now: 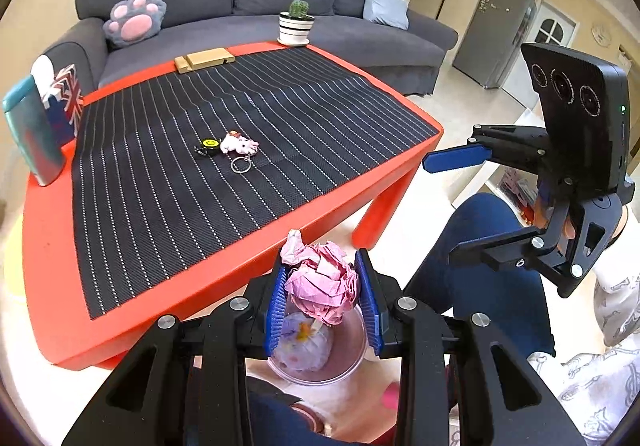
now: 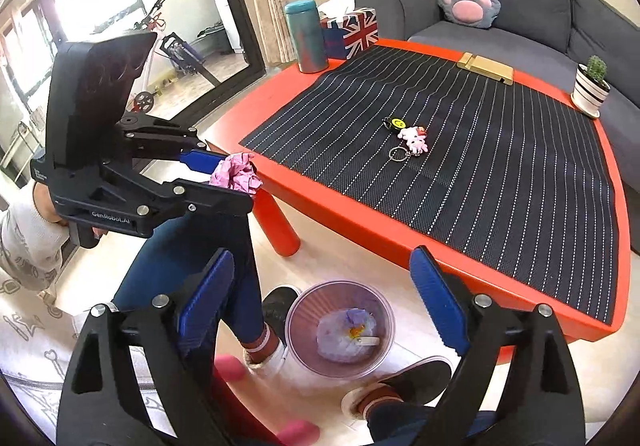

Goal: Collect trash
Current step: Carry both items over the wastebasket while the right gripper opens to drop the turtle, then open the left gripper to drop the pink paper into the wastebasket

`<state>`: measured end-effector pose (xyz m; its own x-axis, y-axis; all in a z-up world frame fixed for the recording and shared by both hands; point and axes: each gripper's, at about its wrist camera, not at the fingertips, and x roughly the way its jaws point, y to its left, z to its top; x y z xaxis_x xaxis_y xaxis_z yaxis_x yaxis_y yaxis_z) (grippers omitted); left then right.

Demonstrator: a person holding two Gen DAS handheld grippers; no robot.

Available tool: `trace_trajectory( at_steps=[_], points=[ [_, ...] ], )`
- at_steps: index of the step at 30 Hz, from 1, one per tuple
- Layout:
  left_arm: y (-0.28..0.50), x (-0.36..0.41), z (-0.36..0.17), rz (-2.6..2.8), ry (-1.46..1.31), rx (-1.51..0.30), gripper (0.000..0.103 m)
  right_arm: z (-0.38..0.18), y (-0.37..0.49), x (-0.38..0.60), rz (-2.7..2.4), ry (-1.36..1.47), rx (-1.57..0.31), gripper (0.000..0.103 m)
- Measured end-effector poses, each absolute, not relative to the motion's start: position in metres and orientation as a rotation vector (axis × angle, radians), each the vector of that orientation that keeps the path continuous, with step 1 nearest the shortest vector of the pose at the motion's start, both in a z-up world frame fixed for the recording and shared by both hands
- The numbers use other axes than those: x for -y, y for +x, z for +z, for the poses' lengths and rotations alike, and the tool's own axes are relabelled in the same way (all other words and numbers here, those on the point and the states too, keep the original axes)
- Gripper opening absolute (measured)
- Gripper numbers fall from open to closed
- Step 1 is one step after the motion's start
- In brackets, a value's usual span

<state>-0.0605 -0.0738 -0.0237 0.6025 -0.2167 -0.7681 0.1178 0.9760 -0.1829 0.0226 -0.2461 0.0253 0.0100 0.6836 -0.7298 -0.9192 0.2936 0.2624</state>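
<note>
Under the red table (image 2: 400,238), on the floor, stands one clear bin (image 2: 340,326) holding one pale wad (image 2: 347,334). Left gripper (image 1: 325,302) clamps one pink paper (image 1: 324,282) above it. Right gripper (image 2: 320,302) is wide, empty.

Crumpled pink paper (image 1: 324,282), translucent plastic bin (image 2: 340,326), glossy red table (image 1: 240,258)

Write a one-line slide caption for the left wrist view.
Left gripper holds a crumpled pink paper ball above the clear floor bin beside the red table.
</note>
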Motion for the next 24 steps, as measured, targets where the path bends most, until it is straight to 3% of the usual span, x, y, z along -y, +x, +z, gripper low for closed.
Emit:
trace_trajectory(
  at_steps=[24],
  points=[
    [-0.054,0.095,-0.029,-0.243,-0.094,-0.924,0.033,0.027,0.033,0.273,1.195,-0.285,-0.898,0.093]
  ],
)
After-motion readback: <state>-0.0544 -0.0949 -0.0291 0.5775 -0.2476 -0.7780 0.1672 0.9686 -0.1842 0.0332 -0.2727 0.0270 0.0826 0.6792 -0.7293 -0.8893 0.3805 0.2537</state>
